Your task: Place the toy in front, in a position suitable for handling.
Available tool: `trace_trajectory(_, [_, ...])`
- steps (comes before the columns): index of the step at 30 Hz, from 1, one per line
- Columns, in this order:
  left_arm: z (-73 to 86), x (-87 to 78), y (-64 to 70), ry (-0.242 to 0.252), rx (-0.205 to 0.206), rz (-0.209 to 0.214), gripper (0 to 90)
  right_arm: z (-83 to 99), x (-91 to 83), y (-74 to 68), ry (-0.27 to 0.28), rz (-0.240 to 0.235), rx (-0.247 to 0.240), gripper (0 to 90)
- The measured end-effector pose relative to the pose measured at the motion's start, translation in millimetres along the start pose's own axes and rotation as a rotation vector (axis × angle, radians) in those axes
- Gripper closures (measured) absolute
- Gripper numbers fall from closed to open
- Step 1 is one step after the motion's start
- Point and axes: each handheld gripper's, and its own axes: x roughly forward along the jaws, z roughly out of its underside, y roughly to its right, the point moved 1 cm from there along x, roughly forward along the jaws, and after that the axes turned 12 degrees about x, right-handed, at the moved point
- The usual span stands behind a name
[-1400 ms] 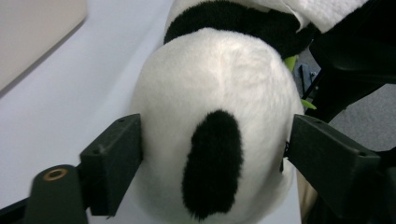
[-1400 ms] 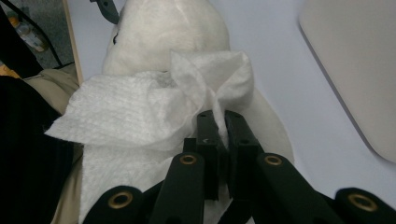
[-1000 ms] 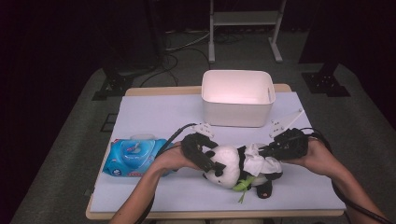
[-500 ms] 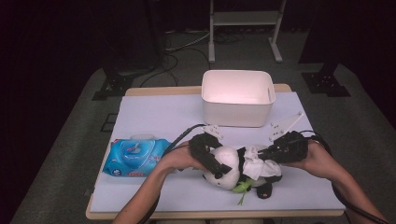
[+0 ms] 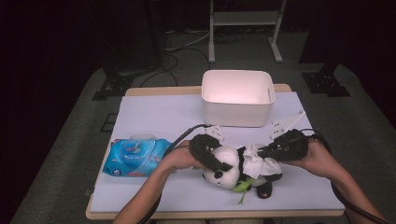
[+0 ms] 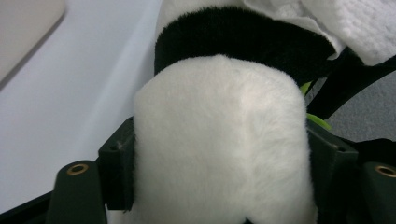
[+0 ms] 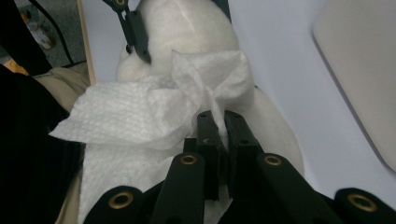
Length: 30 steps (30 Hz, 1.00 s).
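A plush panda (image 5: 233, 169) lies on its side near the table's front edge, head to the left. My left gripper (image 5: 208, 155) is shut on the panda's white head (image 6: 219, 144), one jaw on each side. A white wet wipe (image 5: 258, 162) is draped over the panda's body. My right gripper (image 5: 275, 151) is shut on a fold of that wipe (image 7: 154, 112), which bunches between the jaws (image 7: 219, 122). The left gripper's jaw (image 7: 135, 32) shows against the panda's head in the right gripper view.
A white plastic bin (image 5: 237, 96) stands at the back of the white table cover (image 5: 159, 116). A blue pack of wet wipes (image 5: 134, 156) lies at the left. A green leaf part (image 5: 243, 187) sticks out under the panda. Dark stands and cables surround the table.
My left gripper has slid right along the panda's head and closed on it. The right gripper with the wipe has shifted slightly left over the body.
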Motion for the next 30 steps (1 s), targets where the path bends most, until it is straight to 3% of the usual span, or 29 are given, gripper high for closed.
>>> trace_trajectory(6, [-8.2, -7.1, -1.7, 0.009, 0.089, -0.048, 31.8, -16.4, 1.2, 3.1, 0.020, 0.010, -0.013, 85.0])
trace_trajectory(12, [-16.1, -14.6, -5.4, 0.009, 0.148, -0.104, 32.0, -42.1, 12.5, 4.4, 0.014, 0.020, -0.040, 85.0])
trace_trajectory(18, [-1.4, -16.5, -9.4, 0.027, 0.114, -0.100, 31.2, -46.5, 20.6, 7.7, -0.009, 0.027, -0.044, 85.0])
trace_trajectory(25, [16.4, -14.1, -9.2, 0.043, 0.057, -0.094, 29.3, -23.8, 6.9, 8.4, 0.003, 0.032, -0.017, 85.0])
trace_trajectory(30, [17.1, -14.8, -7.9, 0.045, 0.061, -0.096, 29.0, -7.8, -0.4, 8.0, 0.027, 0.022, 0.006, 84.9])
